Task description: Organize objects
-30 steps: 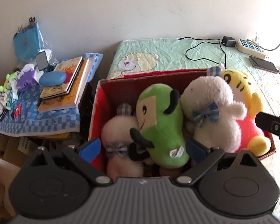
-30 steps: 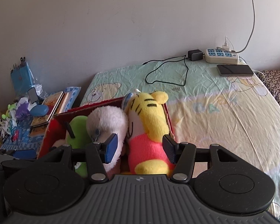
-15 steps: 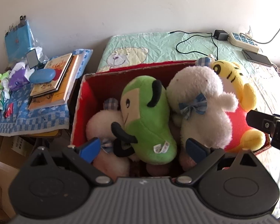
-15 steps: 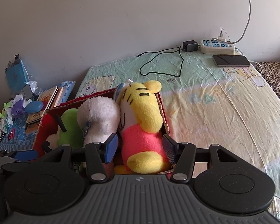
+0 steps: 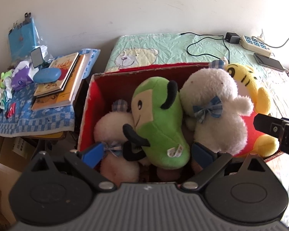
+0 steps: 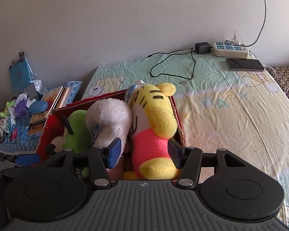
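A red cardboard box (image 5: pixel 144 69) stands on the bed, packed with plush toys. A green monkey (image 5: pixel 156 119) lies in the middle, with a white plush with a blue bow (image 5: pixel 212 115) to its right. A yellow tiger in a pink shirt (image 5: pixel 246 80) fills the right end, and another white plush (image 5: pixel 111 127) sits low on the left. My left gripper (image 5: pixel 147 154) hangs open above the box's near edge, the monkey's lower end between its fingers. My right gripper (image 6: pixel 144 152) is open around the tiger (image 6: pixel 154 115), and its pads do not visibly press on it.
Left of the bed, a side table with a blue checked cloth (image 5: pixel 28 123) holds books (image 5: pixel 61 80), a blue case (image 5: pixel 47 75) and small toys. A power strip (image 6: pixel 231 49), a phone (image 6: pixel 244 64) and a black cable (image 6: pixel 173 63) lie at the bed's far end.
Both views drift slightly. The box and toys stay where they were, and both grippers keep the same opening.
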Demonstrator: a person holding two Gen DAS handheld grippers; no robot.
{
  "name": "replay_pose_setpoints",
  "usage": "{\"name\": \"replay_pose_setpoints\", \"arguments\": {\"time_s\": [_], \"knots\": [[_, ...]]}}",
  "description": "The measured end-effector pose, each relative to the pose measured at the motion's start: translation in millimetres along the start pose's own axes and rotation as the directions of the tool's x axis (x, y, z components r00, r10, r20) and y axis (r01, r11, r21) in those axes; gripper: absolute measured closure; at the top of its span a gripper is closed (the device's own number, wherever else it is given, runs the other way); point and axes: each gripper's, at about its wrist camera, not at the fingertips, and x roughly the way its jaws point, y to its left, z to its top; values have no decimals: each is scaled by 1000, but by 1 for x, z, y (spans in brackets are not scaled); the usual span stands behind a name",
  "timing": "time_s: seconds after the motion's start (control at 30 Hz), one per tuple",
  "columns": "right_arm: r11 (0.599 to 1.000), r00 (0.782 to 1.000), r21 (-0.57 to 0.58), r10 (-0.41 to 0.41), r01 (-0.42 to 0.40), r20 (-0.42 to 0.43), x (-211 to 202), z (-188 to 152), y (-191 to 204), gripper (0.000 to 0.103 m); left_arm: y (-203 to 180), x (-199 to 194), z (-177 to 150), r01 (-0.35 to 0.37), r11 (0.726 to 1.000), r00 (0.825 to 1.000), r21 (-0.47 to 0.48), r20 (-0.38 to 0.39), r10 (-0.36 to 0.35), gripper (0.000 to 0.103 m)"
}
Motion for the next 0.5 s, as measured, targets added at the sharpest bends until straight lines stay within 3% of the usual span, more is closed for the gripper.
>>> {"name": "replay_pose_setpoints", "arguments": {"time_s": [0.5], "knots": [[1000,1000,-11,16,-16,-10,0,-3,3,46,3,-6,-3,-19,1000,1000,-13,9,19,5]]}}
